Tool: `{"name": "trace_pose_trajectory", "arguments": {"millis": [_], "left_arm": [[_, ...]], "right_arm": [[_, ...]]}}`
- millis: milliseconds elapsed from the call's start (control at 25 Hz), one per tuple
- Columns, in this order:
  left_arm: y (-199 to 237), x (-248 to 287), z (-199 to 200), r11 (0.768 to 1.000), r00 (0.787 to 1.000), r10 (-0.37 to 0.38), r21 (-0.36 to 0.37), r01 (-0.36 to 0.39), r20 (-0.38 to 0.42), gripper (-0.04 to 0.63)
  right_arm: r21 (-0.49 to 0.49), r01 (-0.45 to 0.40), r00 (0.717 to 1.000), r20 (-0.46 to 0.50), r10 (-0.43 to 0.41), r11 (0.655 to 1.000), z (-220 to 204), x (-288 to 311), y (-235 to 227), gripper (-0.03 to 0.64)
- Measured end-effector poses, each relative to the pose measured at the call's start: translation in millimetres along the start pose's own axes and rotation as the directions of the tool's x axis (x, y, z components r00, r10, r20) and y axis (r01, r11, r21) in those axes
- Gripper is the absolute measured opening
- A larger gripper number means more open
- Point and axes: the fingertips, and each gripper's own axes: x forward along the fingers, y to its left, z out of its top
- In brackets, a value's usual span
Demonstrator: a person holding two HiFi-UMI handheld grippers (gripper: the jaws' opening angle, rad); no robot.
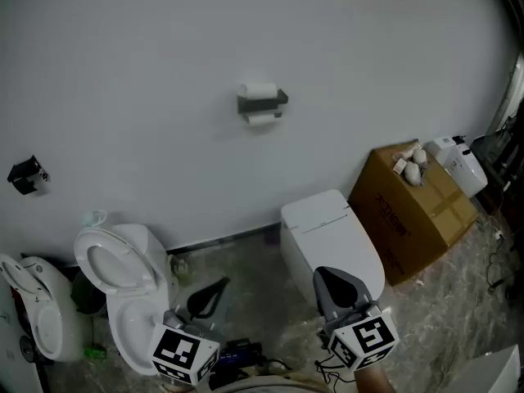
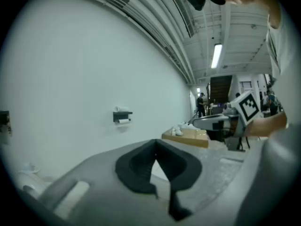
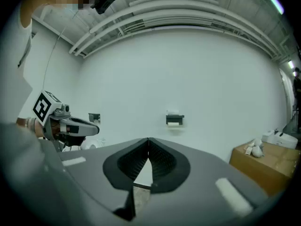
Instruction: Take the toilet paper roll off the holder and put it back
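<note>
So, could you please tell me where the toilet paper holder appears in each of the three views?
Head view: the toilet paper holder is upper centre, on the white wall.
Left gripper view: small, left of centre, at mid height.
Right gripper view: just right of centre, at mid height.
Shared landmark: the cardboard box on the floor sits lower and to the holder's right in every view.

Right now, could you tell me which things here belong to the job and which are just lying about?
Job: white toilet paper roll; dark grey wall-mounted holder; left gripper and right gripper, both shut.
Lying about: brown cardboard box; white closed-lid toilet; white open-seat toilet; black wall fixture.
</note>
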Motion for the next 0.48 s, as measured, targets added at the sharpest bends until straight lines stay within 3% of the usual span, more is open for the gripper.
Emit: {"name": "trace_pose_trajectory", "arguments": {"millis": [480], "left_arm": [[-1.3,-2.2,-1.1,1.0,1.0,0.0,0.002,0.0,0.004,-0.008]], "right_arm": [[0.0,-0.005,1.0,-0.003,0.005,1.0,-2.3,-1.2,2.9,0.005]]}}
